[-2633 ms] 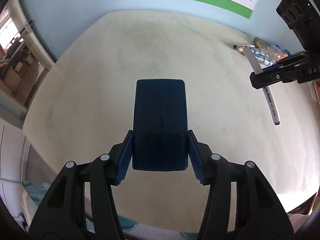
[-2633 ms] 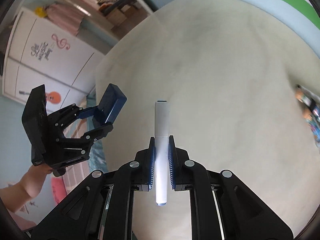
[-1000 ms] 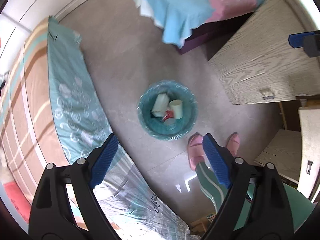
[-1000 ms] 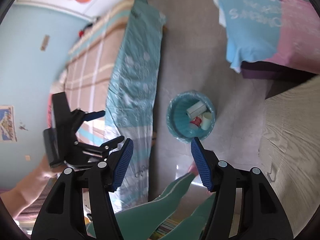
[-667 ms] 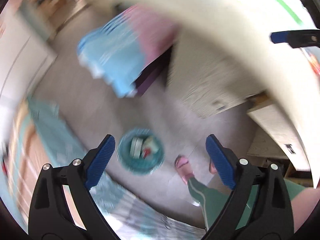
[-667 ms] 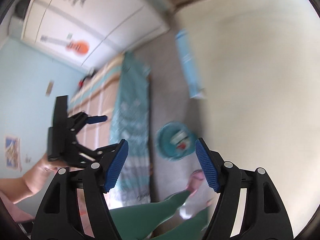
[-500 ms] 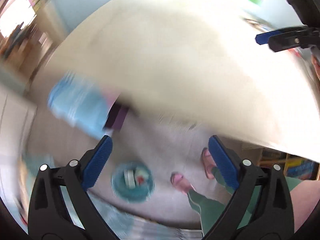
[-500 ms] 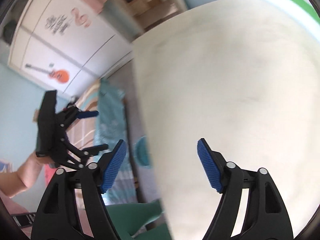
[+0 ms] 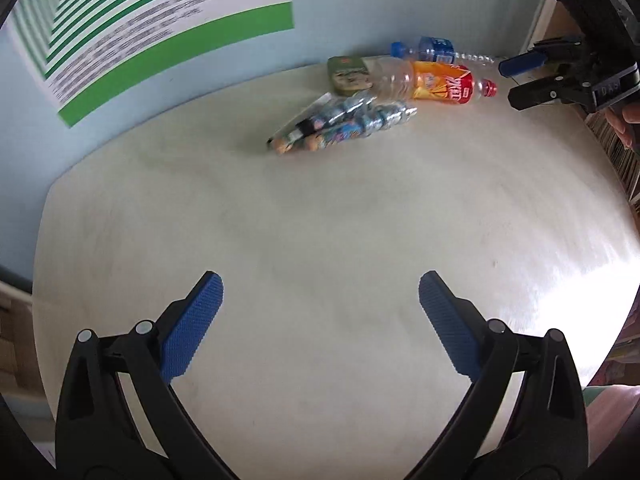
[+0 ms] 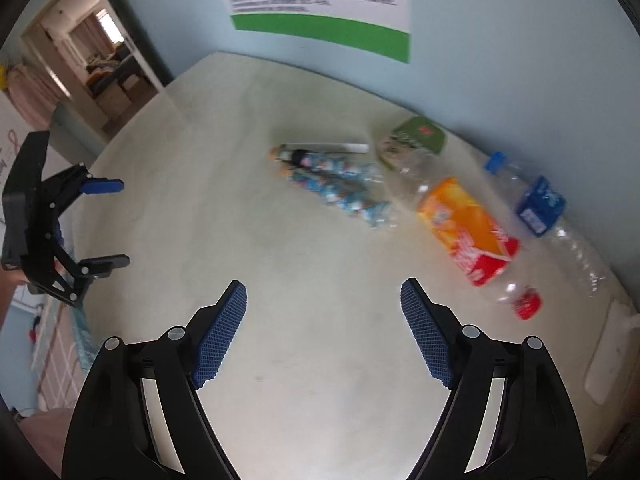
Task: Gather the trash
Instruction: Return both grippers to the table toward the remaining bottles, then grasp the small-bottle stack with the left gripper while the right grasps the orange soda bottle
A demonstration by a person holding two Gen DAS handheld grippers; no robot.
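Trash lies at the far side of the cream table [image 9: 320, 220]: an orange-and-red labelled plastic bottle [image 9: 436, 80] [image 10: 468, 232], a clear bottle with a blue label [image 9: 436, 50] [image 10: 540, 204], a crinkled snack wrapper [image 9: 340, 122] [image 10: 336, 184] and a green tin [image 9: 348, 72] [image 10: 412, 140]. My left gripper [image 9: 320, 300] is open and empty over the near part of the table; it also shows in the right wrist view [image 10: 102, 224]. My right gripper [image 10: 322, 308] is open and empty; it also shows in the left wrist view [image 9: 520, 80], close to the bottles.
A green-and-white poster [image 9: 160, 20] hangs on the blue wall behind the table. A doorway [image 10: 92, 60] opens at the far left. A shelf edge [image 9: 616, 152] borders the table on the right.
Both grippers dropped their items, a dark blue box and a white marker, into the floor bin, then swung back up over the table. Both are now open and empty.
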